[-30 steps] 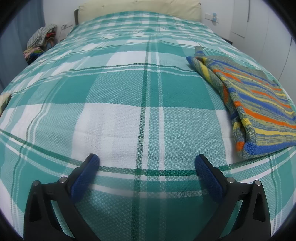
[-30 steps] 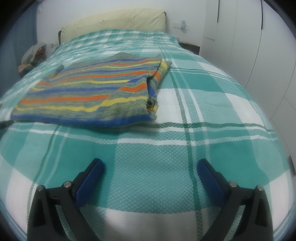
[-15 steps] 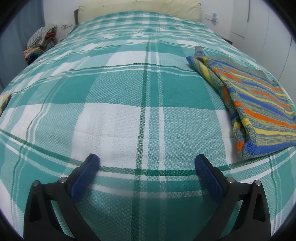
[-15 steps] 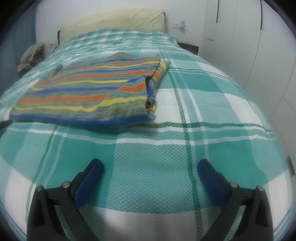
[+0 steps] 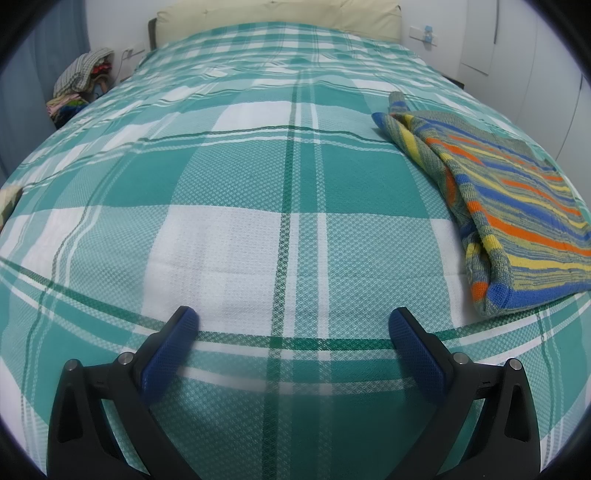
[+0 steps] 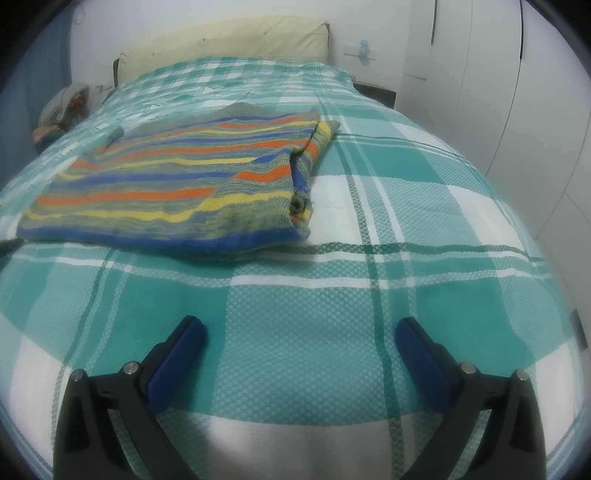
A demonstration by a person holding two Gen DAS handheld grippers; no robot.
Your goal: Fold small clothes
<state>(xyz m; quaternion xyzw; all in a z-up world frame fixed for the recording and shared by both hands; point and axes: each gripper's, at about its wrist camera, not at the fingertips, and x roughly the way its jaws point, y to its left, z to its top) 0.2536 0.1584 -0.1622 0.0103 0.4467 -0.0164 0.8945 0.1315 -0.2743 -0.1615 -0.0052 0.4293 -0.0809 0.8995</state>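
Left wrist view: the folded knit sweater with blue, orange and yellow stripes [image 5: 517, 206] lies flat on the green-and-white checked bed cover [image 5: 229, 236], its long axis toward the cream headboard [image 5: 277, 16]; the frame edge crops its right side. The left claw [image 5: 293, 326] stands apart, empty, short of the sweater.

Right wrist view: the sweater [image 6: 177, 192] lies ahead-left of the right claw [image 6: 299, 332], which is spread, empty; focus is soft.

Bed [image 5: 229, 236] under a green-and-white plaid cover, with a folded striped knit sweater [image 6: 177, 188] flat on top.

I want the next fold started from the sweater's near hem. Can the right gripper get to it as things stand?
Probably yes: the right gripper is open, with only bare bedspread before the striped sweater.
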